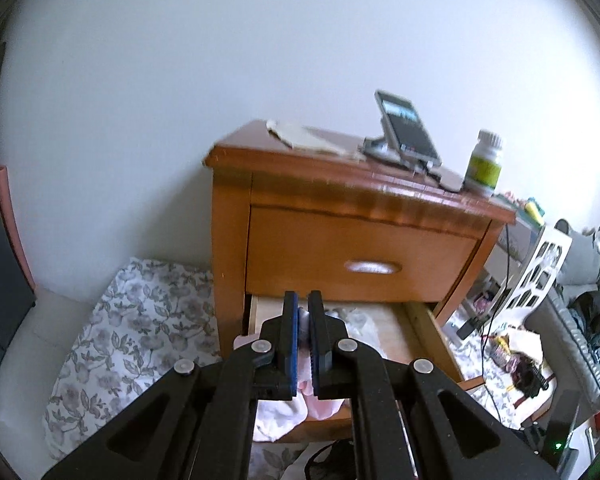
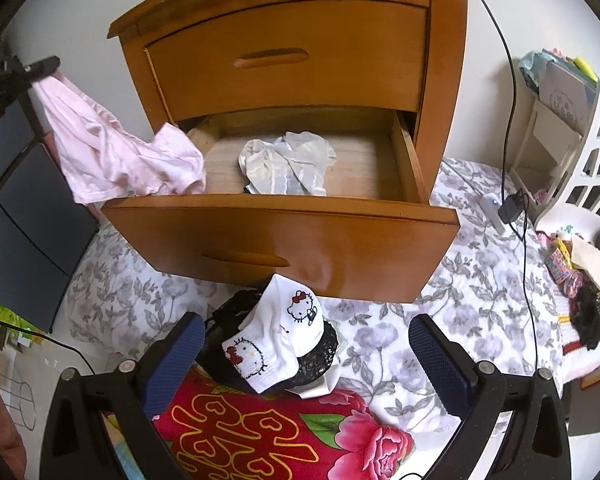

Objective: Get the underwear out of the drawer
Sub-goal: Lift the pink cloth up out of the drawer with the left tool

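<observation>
The wooden nightstand's lower drawer (image 2: 284,236) is pulled out. My left gripper (image 1: 303,312) is shut on pink underwear (image 1: 304,380), which hangs below the jaws. In the right wrist view the same pink underwear (image 2: 112,148) dangles from the left gripper (image 2: 44,66) at the upper left, its lower end draped over the drawer's left front corner. A white lacy garment (image 2: 288,168) lies inside the drawer. My right gripper (image 2: 306,346) stands open above a pile of white cartoon-cat underwear (image 2: 276,344) and a black lace piece (image 2: 320,360) on the bed in front of the drawer.
The nightstand top (image 1: 340,168) carries a phone on a stand (image 1: 404,132), a pill bottle (image 1: 484,164) and a cloth. A floral bedsheet (image 2: 460,280) surrounds the stand, a red floral blanket (image 2: 260,432) lies near me. Cables, a charger (image 2: 512,204) and a white rack (image 2: 580,160) sit at the right.
</observation>
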Demonstrator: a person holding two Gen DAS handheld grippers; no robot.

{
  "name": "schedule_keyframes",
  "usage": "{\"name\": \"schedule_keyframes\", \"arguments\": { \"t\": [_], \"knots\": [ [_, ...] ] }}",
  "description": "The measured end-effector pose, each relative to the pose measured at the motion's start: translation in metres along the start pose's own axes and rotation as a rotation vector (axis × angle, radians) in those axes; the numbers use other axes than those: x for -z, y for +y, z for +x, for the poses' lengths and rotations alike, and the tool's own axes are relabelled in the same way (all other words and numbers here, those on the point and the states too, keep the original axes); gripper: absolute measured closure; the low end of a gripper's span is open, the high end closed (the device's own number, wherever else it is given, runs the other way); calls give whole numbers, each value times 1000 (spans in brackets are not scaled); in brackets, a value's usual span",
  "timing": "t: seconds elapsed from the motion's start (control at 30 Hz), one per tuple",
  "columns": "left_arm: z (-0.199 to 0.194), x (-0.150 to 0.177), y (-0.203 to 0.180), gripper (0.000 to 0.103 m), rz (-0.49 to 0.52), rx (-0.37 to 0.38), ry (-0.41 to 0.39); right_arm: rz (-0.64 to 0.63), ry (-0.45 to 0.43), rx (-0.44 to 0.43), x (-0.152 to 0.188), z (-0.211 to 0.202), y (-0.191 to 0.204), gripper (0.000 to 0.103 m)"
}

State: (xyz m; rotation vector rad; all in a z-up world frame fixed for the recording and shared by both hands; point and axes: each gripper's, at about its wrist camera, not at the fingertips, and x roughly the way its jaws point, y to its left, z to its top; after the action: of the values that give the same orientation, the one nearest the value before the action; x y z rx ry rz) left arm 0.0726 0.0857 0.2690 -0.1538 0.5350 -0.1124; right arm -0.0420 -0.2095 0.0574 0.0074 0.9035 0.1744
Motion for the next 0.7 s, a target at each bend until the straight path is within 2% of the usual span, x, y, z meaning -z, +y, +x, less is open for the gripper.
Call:
{"name": "schedule_keyframes", "arguments": {
  "t": [0.3, 0.7],
  "knots": [
    [-37, -8, -11, 99, 29, 17, -76, -28, -38, 17, 1, -10, 2, 0],
    [-71, -12, -42, 99, 83, 78, -131, -34, -90, 50, 3, -20, -9, 0]
  ]
}}
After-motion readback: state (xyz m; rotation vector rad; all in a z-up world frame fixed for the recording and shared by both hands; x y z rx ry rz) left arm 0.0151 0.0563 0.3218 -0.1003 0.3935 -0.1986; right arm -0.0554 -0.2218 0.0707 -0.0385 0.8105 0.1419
